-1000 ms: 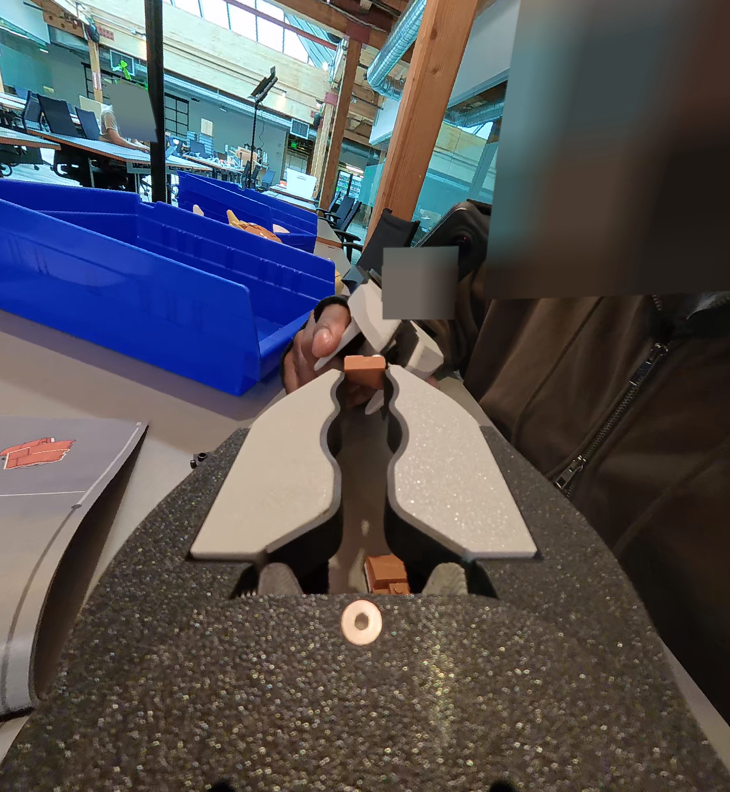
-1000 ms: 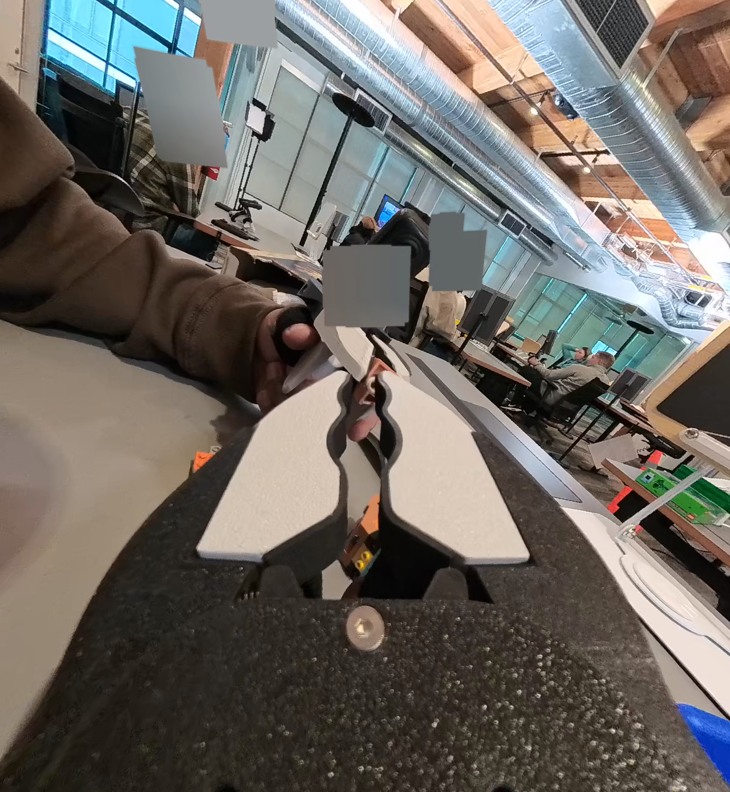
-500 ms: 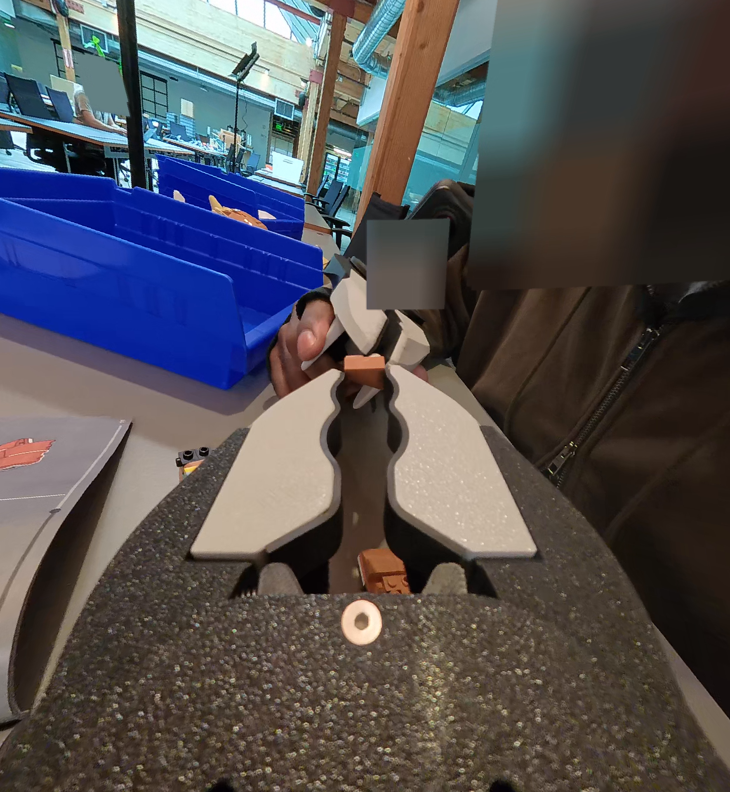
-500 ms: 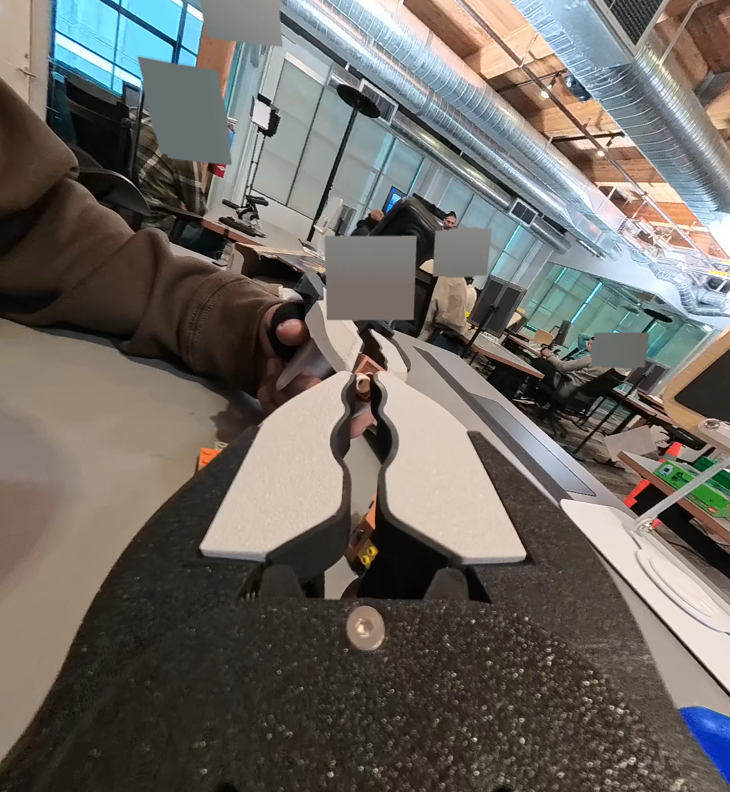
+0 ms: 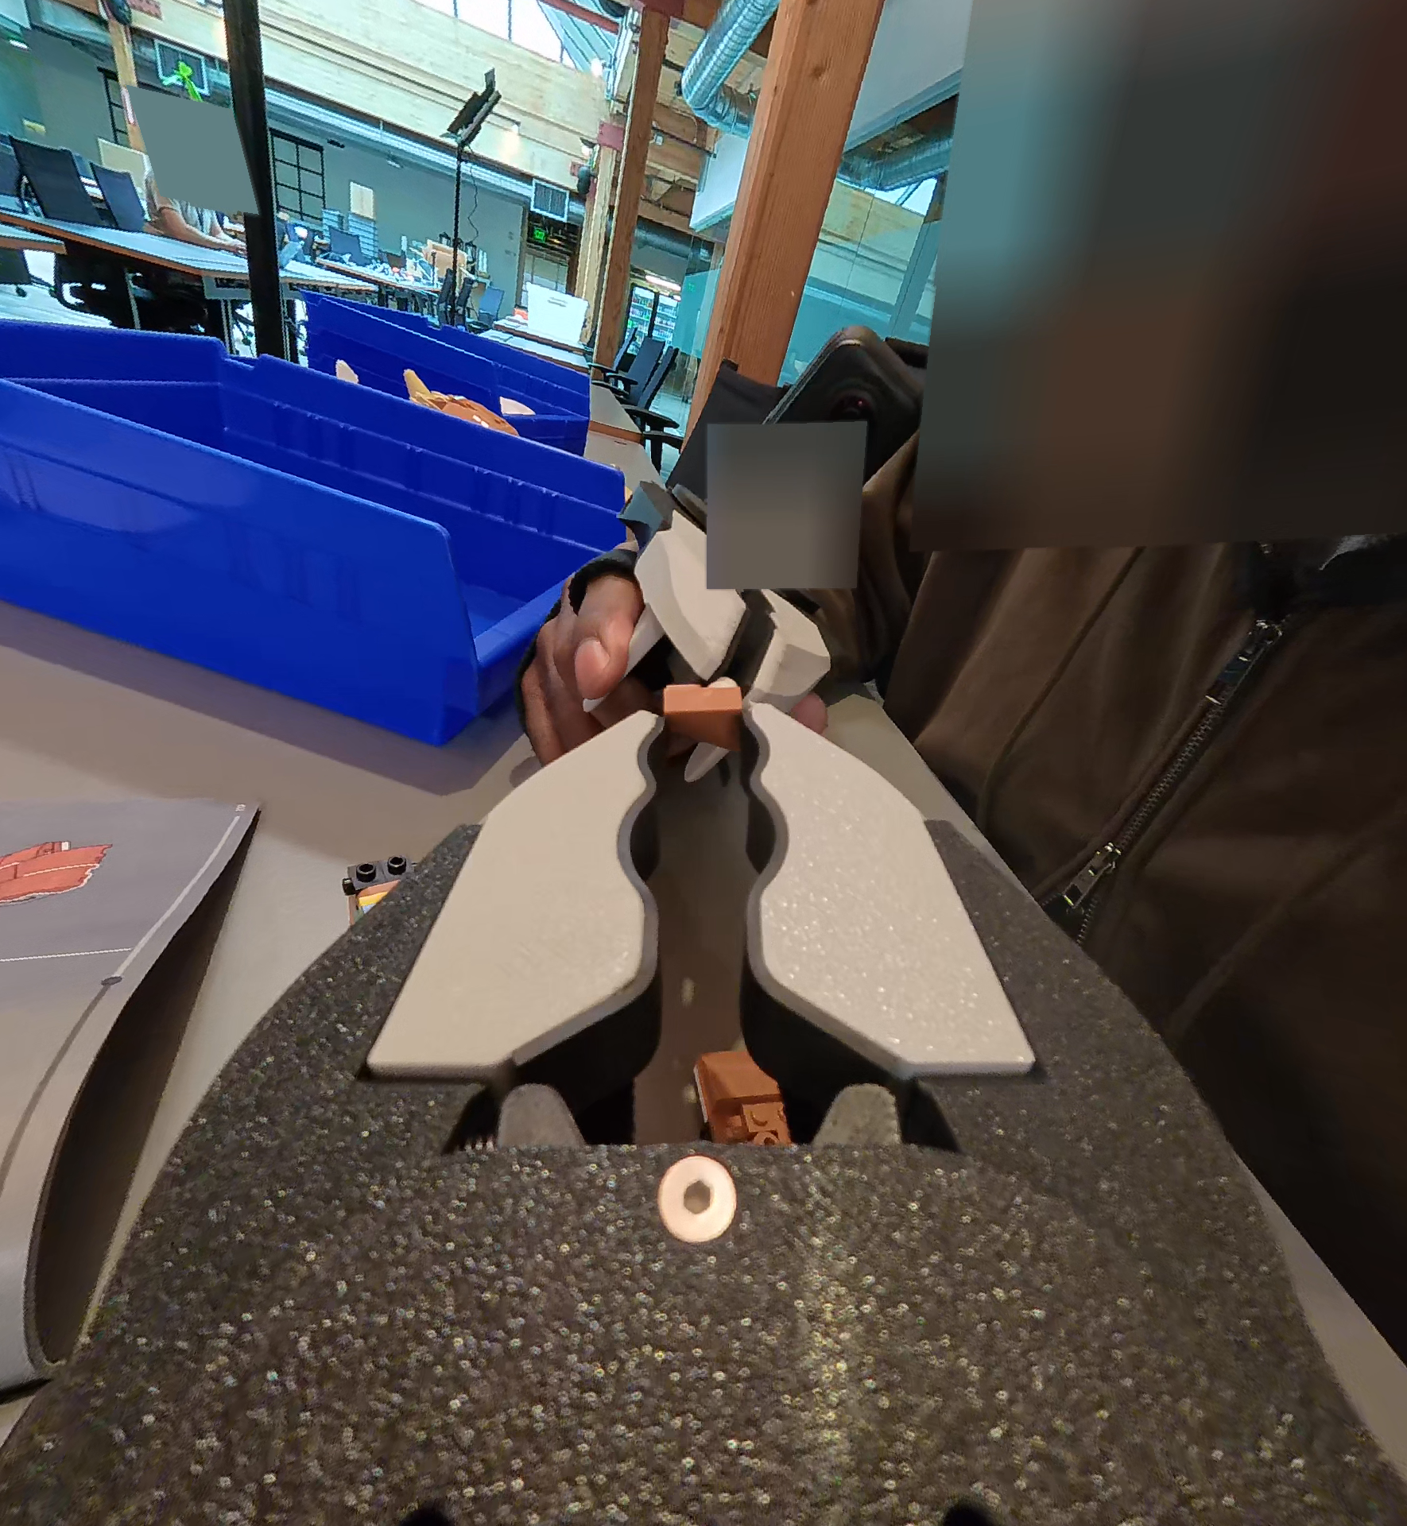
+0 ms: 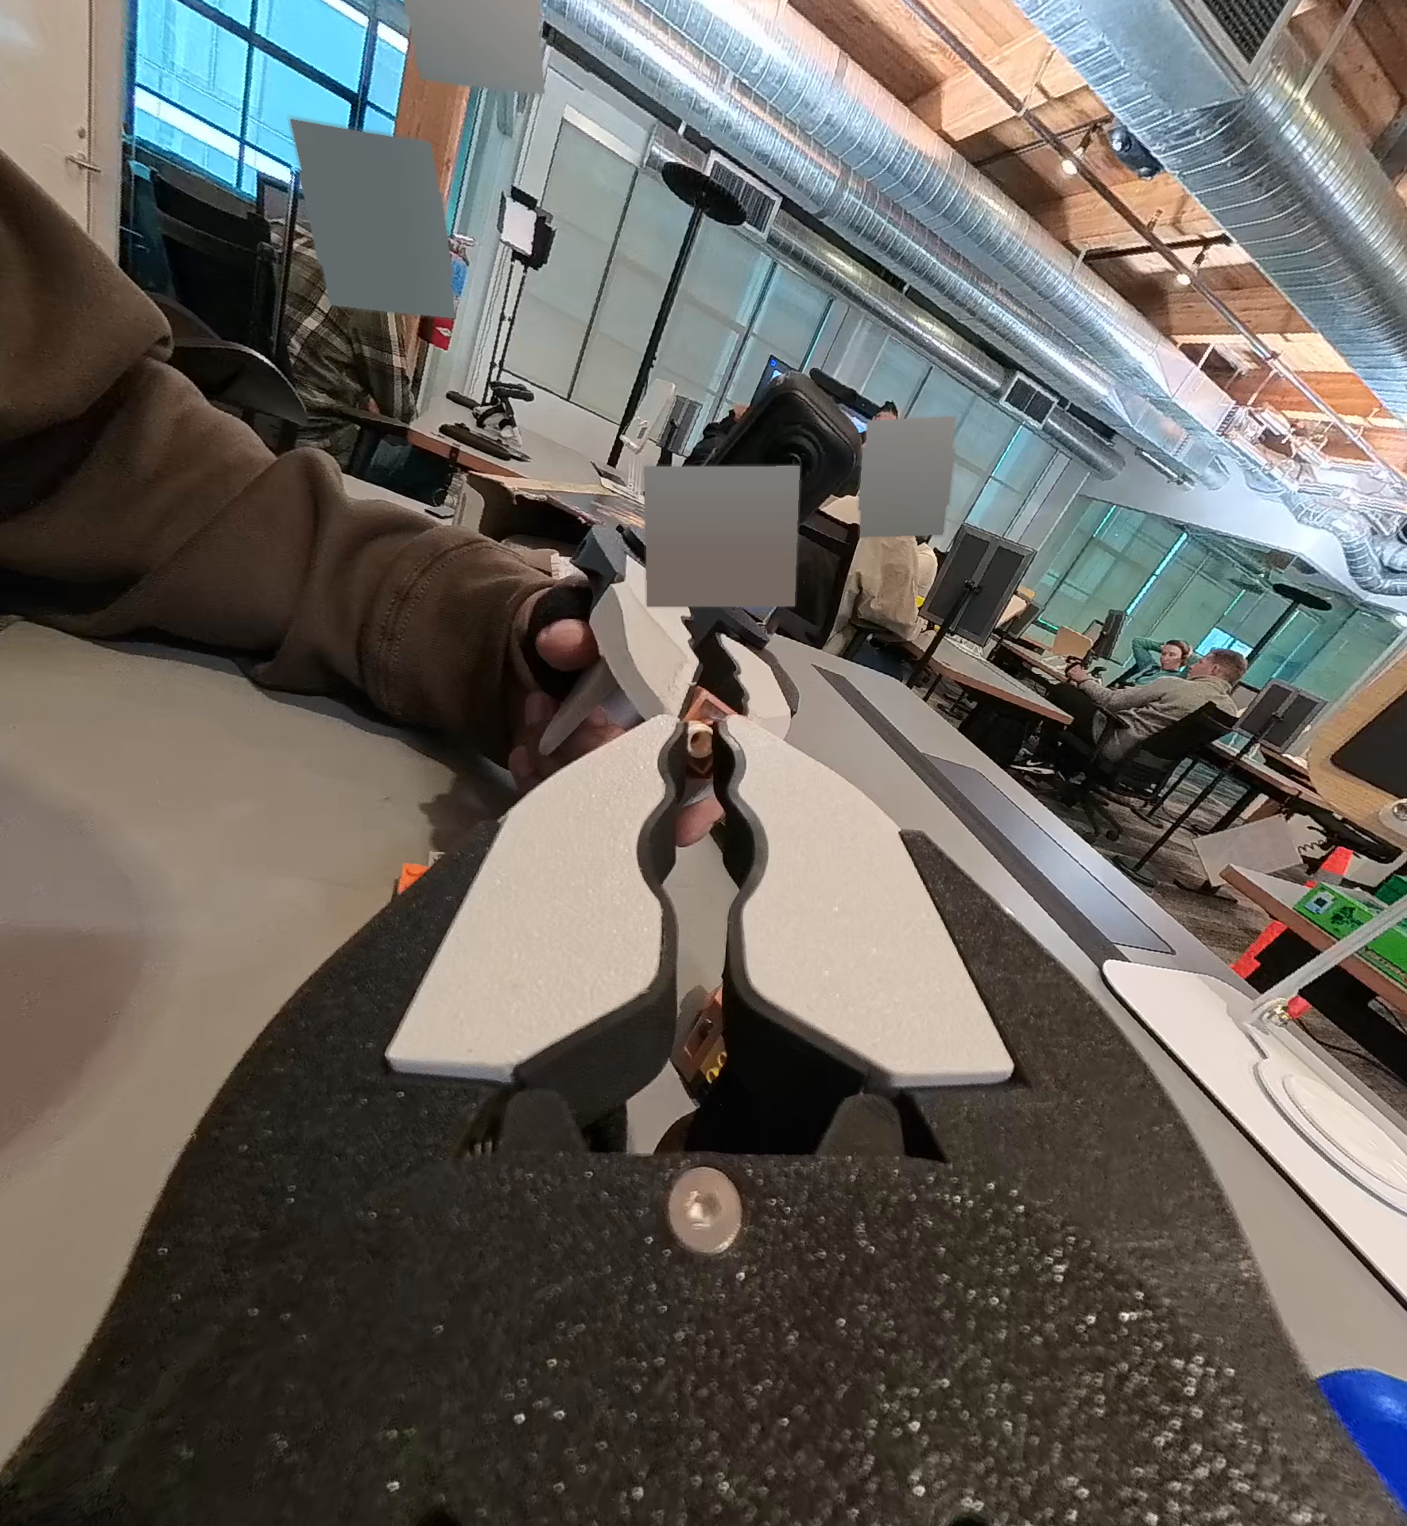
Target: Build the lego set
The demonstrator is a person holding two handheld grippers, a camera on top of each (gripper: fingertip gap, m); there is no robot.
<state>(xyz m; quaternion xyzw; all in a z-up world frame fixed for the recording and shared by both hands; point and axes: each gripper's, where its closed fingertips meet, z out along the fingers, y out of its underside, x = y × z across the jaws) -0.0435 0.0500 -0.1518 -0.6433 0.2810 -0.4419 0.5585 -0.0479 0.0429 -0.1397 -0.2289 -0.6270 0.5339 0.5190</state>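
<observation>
The small flat reddish-brown plastic brick (image 5: 702,708) is sitting pinched between the tips of the left gripper (image 5: 702,727), up above the smooth grey table (image 5: 105,743). The right gripper (image 6: 698,731) is squeezing a tiny tan peg-shaped piece (image 6: 694,735) right beside it. They are not joined yet. More bricks (image 5: 746,1098) are lying below, so much building is left, I think. A grey paper booklet (image 5: 64,950) and shiny blue plastic bins (image 5: 229,537) are lying nearby.

Left gripper (image 5: 702,727) body: I see black speckled foam, with one silver washer-screw at centre.
Left fingers (image 5: 547,896): pale grey, grainy, wavy inner edges with dark backing.
Right gripper (image 6: 698,731) body: same black foam, and I count one hex screw.
Right fingers (image 6: 568,908): light grey, scalloped inner edges.
Sleeve (image 6: 213,545): I see brown fabric with a ribbed cuff.
Jacket (image 5: 1179,826): brown, with a metal zip.
</observation>
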